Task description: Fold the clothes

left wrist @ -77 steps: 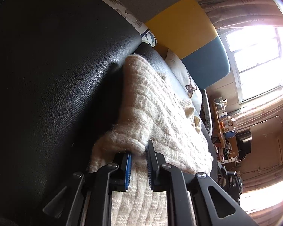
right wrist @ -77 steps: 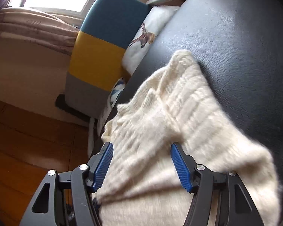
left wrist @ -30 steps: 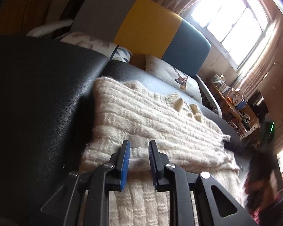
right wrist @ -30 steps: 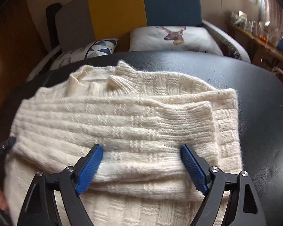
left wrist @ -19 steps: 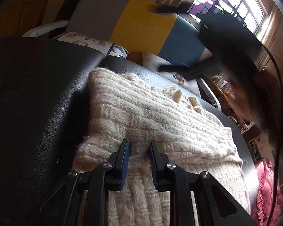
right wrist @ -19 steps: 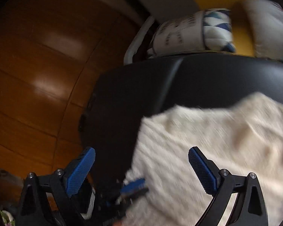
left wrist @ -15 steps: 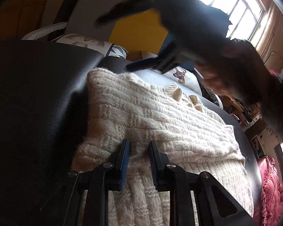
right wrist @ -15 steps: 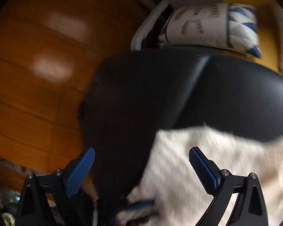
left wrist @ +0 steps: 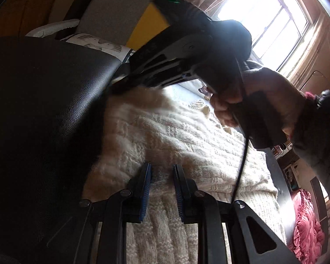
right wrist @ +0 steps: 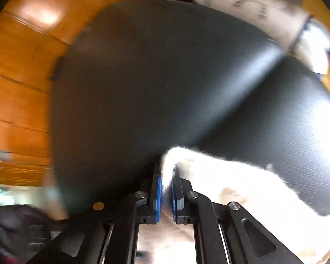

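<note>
Pinching fuzzy cream knit sweater [right wrist: 220, 180] | right claw [right wrist: 166, 189] | pebbled black surface [right wrist: 143, 88]

Motion blur smears the sweater [right wrist: 220, 176] and black tabletop [right wrist: 143, 88] in the right wrist view.

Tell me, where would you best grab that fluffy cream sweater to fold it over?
Probably at a corner or along an edge of the cream sweater, coming in low from the side. It lies flat on the black surface, so only its raised, doubled edges give pads something to pinch, as the right gripper does.
</note>
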Available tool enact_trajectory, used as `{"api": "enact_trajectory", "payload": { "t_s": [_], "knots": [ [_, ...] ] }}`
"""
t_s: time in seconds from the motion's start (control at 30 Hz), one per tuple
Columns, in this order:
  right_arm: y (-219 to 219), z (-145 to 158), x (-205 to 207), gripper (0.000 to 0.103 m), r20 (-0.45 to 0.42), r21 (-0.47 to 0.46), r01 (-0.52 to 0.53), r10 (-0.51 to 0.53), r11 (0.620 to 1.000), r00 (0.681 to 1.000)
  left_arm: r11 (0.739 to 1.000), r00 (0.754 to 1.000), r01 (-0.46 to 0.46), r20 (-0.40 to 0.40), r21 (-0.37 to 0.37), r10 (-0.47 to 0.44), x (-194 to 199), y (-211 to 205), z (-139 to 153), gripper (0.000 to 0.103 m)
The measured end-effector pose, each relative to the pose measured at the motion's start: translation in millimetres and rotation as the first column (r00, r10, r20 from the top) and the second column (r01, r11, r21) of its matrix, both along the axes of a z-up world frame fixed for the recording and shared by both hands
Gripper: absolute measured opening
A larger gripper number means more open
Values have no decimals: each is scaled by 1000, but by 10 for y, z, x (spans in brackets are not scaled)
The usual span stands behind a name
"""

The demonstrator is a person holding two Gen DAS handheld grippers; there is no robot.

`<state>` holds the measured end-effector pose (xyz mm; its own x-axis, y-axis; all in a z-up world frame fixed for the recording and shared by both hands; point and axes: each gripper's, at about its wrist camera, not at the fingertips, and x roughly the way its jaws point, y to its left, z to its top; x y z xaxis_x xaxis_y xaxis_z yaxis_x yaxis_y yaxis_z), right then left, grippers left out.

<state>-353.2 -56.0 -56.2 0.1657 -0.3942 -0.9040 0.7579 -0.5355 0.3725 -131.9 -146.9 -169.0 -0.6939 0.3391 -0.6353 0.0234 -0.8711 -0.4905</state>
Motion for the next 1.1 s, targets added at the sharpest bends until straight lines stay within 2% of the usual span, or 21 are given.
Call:
{"api": "enact_trajectory", "payload": {
  "t_s": [0.07, 0.13, 0.17, 0.2, 0.3, 0.4, 0.47, 0.53, 0.63, 0.67, 0.8, 0.9, 0.97, 1.03, 1.1],
  "knots": [
    [134, 88, -91, 5, -80, -11, 98, -99, 995, 992, 1000, 1000, 6, -1, 2, -6, 3, -6, -4, 20],
    [283, 147, -138, 8, -95, -28, 171, -173, 985, 980, 1000, 1000, 15, 0, -2, -15, 7, -8, -5, 20],
    [350, 193, -125, 16, -129, -28, 190, -193, 981, 973, 1000, 1000, 20, 0, -4, -20, 6, -9, -6, 20],
    [424, 250, -101, 18, -171, -22, 207, -208, 978, 963, 1000, 1000, 24, -1, -2, -24, 8, -12, -10, 20],
    [776, 433, -57, 26, -135, -101, 306, -318, 947, 939, 999, 999, 34, 0, 0, -34, 10, -40, -25, 20],
    [1113, 575, 201, 33, -114, -174, 308, -330, 935, 937, 999, 999, 38, 1, -22, -38, 11, -22, -19, 20],
    [1351, 513, 424, 37, -119, -149, 306, -324, 940, 938, 998, 999, 39, 3, -44, -39, 5, 10, -10, 20],
    [1596, 347, 643, 37, -151, -75, 332, -340, 940, 928, 996, 999, 41, 5, -75, -41, 6, 49, 2, 20],
    [2083, 96, 814, 34, -188, -72, 413, -419, 908, 888, 990, 999, 51, 11, -132, -50, -24, 108, 35, 20],
    [2235, 56, 851, 29, -182, -103, 443, -454, 891, 872, 986, 999, 53, 14, -155, -52, -37, 132, 47, 20],
    [2572, 17, 944, 27, -86, -227, 552, -581, 802, 809, 975, 998, 63, 17, -215, -60, -6, 202, 81, 20],
    [2807, 153, 1078, 39, -52, -289, 607, -645, 741, 763, 977, 998, 66, 16, -205, -64, 3, 170, 77, 20],
    [3028, 295, 1158, 69, -66, -334, 624, -678, 706, 732, 972, 998, 66, 16, -227, -64, 6, 201, 83, 20],
    [3192, 379, 1207, 73, -88, -342, 651, -712, 678, 696, 961, 998, 67, 16, -269, -65, 5, 262, 89, 20],
    [3538, 295, 1329, 75, -83, -307, 707, -758, 637, 647, 941, 997, 71, 19, -331, -69, -15, 353, 95, 20]
  ]
}}
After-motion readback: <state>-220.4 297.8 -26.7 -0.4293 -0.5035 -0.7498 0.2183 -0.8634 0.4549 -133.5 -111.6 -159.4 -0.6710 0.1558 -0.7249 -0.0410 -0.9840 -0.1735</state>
